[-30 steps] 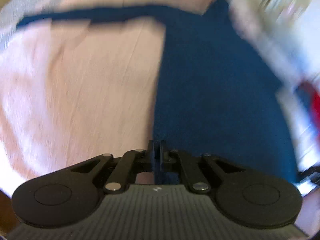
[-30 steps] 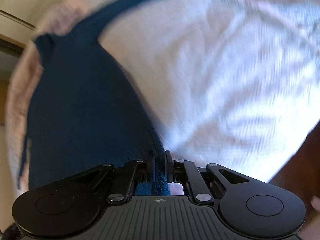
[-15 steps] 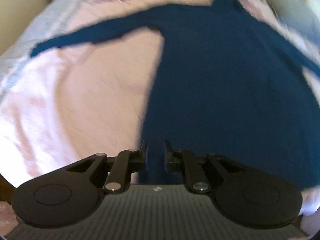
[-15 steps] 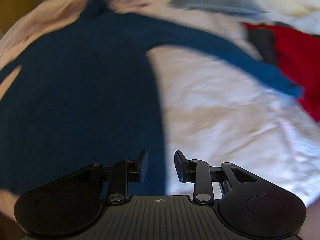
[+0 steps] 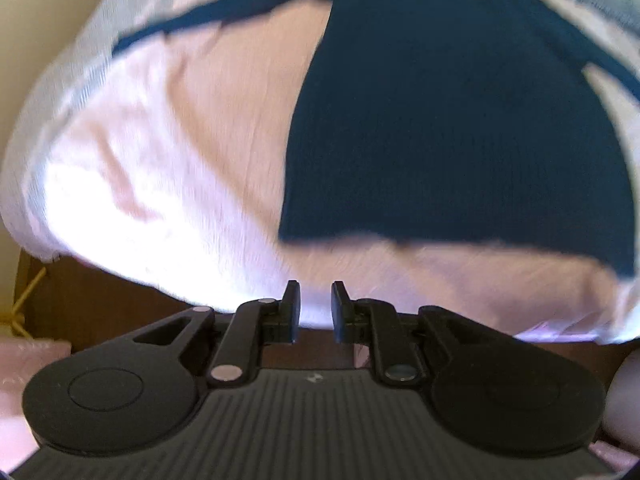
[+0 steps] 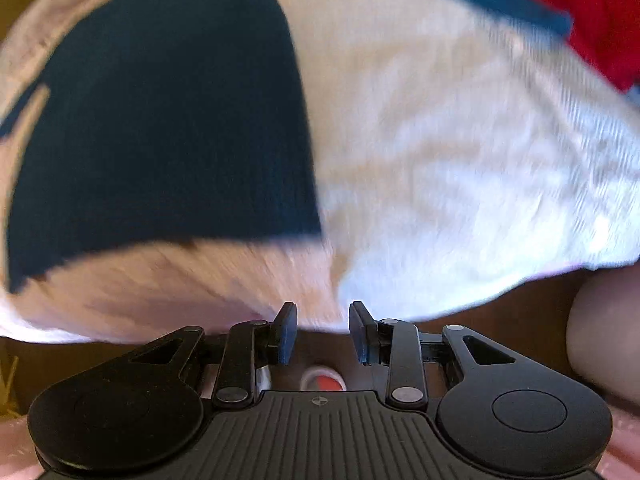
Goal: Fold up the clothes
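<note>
**Sweater flat on bed, both grippers empty**

No container shows in either view. The blue sweater (image 5: 452, 120) lies spread flat on the bed (image 5: 168, 168), which has a pale pink cover. In the left view its body fills the 12-to-3 o'clock area, one sleeve (image 5: 224, 16) stretching toward 10 o'clock. In the right view the sweater (image 6: 168, 112) sits at 10 to 11 o'clock, and red cloth (image 6: 592, 12) lies at 1 o'clock.

The left hand-held gripper (image 5: 316, 306) is released, its jaws apart, over the bed's near edge, short of the hem. The right hand-held gripper (image 6: 323, 330) is likewise released, holding nothing, also back from the hem.
</note>
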Motion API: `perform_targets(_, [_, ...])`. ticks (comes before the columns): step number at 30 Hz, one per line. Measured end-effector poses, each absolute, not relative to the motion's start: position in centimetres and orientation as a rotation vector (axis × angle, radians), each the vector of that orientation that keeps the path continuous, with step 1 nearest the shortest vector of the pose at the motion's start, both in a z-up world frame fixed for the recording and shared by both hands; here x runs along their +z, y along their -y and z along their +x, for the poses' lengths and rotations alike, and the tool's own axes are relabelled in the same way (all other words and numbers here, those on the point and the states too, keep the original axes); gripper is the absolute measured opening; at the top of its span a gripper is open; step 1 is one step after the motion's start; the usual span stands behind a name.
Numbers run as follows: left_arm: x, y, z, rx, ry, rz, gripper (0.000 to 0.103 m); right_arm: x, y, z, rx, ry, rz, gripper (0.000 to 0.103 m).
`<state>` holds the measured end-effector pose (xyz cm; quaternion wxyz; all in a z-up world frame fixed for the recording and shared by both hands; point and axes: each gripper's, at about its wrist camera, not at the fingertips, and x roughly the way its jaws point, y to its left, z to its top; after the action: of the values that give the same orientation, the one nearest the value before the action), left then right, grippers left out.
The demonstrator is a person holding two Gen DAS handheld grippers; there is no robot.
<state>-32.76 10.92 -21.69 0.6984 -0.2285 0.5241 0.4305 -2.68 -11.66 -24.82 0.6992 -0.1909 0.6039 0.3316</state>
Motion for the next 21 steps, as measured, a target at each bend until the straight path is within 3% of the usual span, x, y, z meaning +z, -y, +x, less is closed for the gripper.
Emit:
perform_targets(3, [-17.1, -10.4, -30.5, 0.954, -1.083, -0.488, 0.020, -20.4, 9.6, -2.4, 0.795, -1.262, -0.391, 0.065])
perform_targets(6, [-13.6, -9.6, -28.7, 0.951, -1.019, -0.460, 0.029, -15.9, 7.6, -3.5, 0.871, -1.161, -0.362, 0.067])
perform_targets(12, [-11.0, -6.4, -27.6, 0.938, -1.017, -0.414, 0.030, -12.5, 7.7, -6.8, 0.937, -1.134, -0.343, 0.069])
perform_targets(21, [-9.8, -2.5, -28.4, 0.920, -1.024, -0.390, 0.030, -11.9, 11.0, -7.9, 0.936, -1.136, -0.362, 0.070])
